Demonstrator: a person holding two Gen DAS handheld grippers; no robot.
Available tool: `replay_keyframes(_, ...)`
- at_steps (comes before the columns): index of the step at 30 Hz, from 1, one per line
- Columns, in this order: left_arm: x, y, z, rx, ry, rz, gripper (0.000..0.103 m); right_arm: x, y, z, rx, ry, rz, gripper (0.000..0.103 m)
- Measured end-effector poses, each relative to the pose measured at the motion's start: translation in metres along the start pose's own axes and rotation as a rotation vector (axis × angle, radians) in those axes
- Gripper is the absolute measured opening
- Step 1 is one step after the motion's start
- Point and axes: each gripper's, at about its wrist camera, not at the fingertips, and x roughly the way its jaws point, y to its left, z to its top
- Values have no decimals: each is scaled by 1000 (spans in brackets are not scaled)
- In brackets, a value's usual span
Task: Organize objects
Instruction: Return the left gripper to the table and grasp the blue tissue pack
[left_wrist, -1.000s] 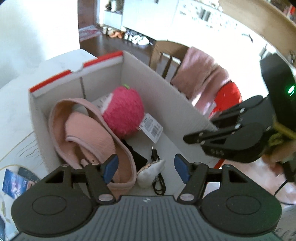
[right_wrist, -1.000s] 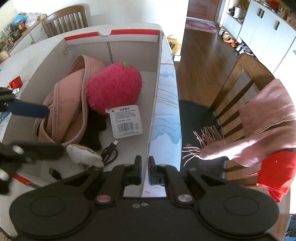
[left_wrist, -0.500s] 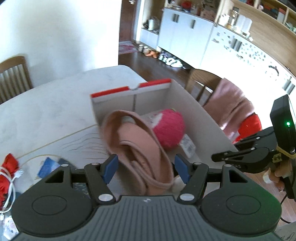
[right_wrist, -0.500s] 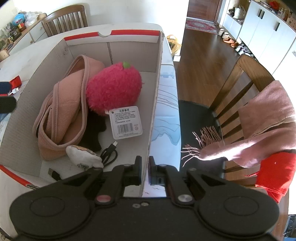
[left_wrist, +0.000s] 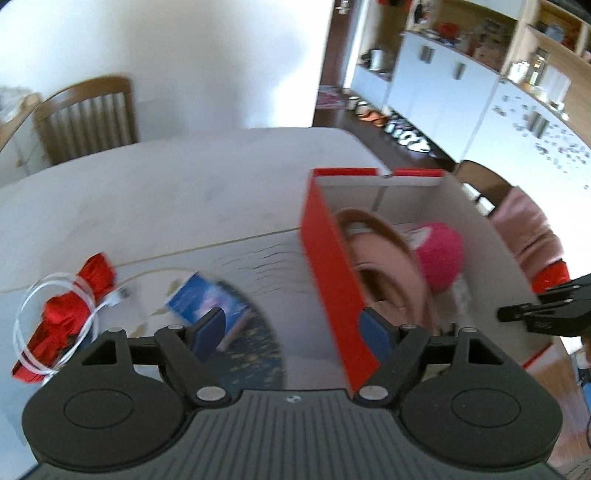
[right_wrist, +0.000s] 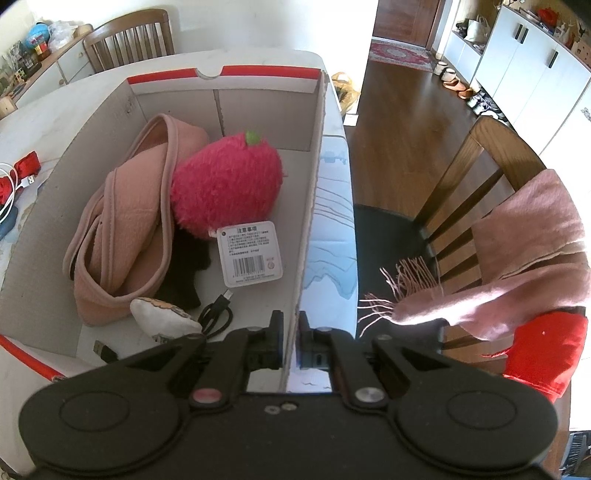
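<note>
On white table (left_wrist: 184, 192): red-edged box (right_wrist: 314, 147) | right jaws clamped on box wall | left jaws apart, just widening, empty

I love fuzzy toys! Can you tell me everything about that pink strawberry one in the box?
The plush strawberry is round, bright pink and shaggy, with a small green tuft on top. It lies on the floor of the cardboard box, near the far wall. A white paper tag with printed text and a barcode hangs from its lower end. The folded pink cloth presses against one side of it, and something black sits just below it. No gripper touches it.
</note>
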Motion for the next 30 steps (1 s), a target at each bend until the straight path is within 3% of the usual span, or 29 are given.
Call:
replay_keyframes(4,6,20,-7,-33,11,29,87,1,1,1,-8,4,-5,5)
replay_keyframes(7,12,30,-10,-52,27,43,88,1,1,2,-9,7,-6,6)
replay_keyframes(11,24,38,-11,-80,41,74,101,2,1,3,-8,10,-6,5)
replay_keyframes(21,72,59,-1,-185,78,186,103,4,0,4,2,13,-1,6)
replay_keyframes(30,115,69,18,-295,137,216,103,6,-2,4,11,20,2,6)
